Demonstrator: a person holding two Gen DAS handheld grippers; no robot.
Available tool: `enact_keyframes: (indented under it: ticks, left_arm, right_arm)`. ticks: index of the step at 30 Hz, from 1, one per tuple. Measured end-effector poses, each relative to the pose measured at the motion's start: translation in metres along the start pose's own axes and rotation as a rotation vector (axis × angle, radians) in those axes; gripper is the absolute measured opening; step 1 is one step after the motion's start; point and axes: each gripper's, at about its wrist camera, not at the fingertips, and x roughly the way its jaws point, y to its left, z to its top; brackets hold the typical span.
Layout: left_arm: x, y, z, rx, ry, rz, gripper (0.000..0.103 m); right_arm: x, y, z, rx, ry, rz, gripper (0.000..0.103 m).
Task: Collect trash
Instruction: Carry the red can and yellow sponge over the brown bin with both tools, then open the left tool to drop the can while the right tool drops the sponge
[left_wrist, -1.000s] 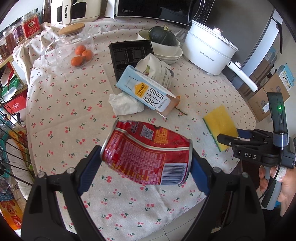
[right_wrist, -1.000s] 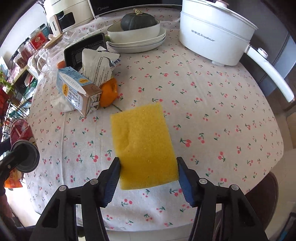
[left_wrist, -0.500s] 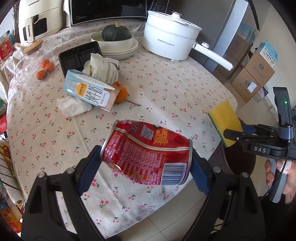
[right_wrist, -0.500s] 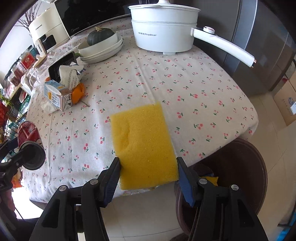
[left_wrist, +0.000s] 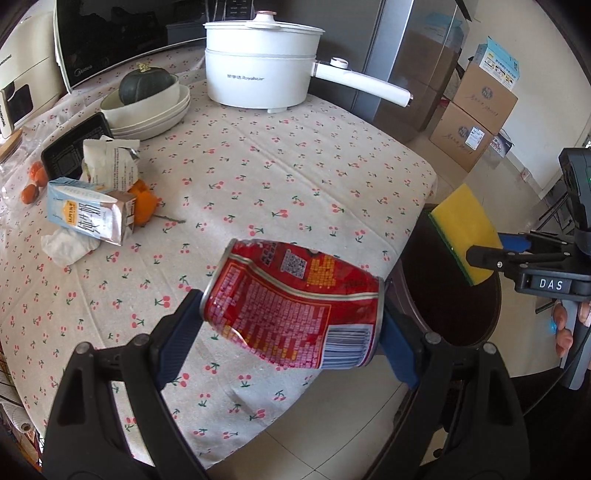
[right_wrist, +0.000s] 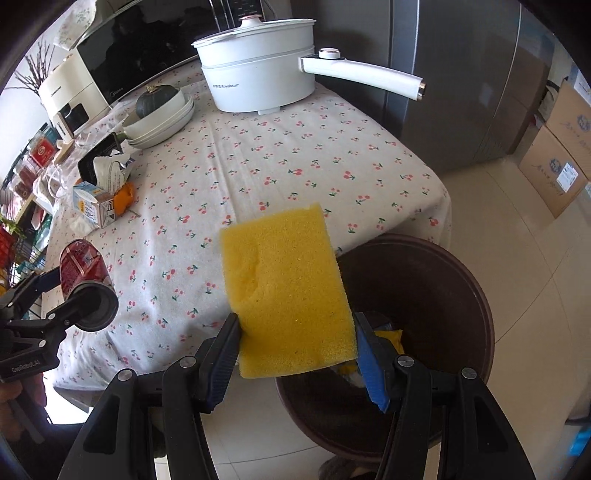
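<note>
1. The right gripper (right_wrist: 297, 349) is clamped on a yellow sponge (right_wrist: 286, 291) by its lower edges and holds it over the rim of the brown bin (right_wrist: 458, 295) beside the table (right_wrist: 295, 147), apparently poised for a drop.
2. The left gripper (left_wrist: 291, 332) squeezes a dented red can (left_wrist: 291, 306) end to end above the table's edge, near the bin.
3. A milk carton (left_wrist: 86, 216), crumpled tissue (left_wrist: 66, 247) and wrappers lie on the cloth, likely next.

One dented can (left_wrist: 293, 308), one sponge (right_wrist: 290, 291), one bin (right_wrist: 461, 295), one carton (left_wrist: 86, 216), two stacked cardboard boxes (left_wrist: 474, 110).
</note>
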Motion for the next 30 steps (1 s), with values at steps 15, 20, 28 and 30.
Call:
enact_keyframes:
  ticks: [15, 20, 28, 30]
  left_arm:
    - [0.042, -0.108, 0.005, 0.192, -0.010, -0.151, 0.089]
    - [0.062, -0.144, 0.002, 0.275, 0.001, -0.185, 0.089]
    - [0.082, -0.165, -0.003, 0.349, 0.035, -0.219, 0.092]
    - [0.079, -0.163, -0.003, 0.340, 0.029, -0.222, 0.097]
  right_arm:
    - [0.005, -0.103, -0.051, 0.139, 0.065, -0.085, 0.061]
    - [0.003, -0.127, -0.064, 0.182, 0.074, -0.093, 0.061]
    - [0.002, -0.146, -0.073, 0.211, 0.087, -0.108, 0.061]
    - [0.004, -0.146, -0.072, 0.211, 0.091, -0.109, 0.061]
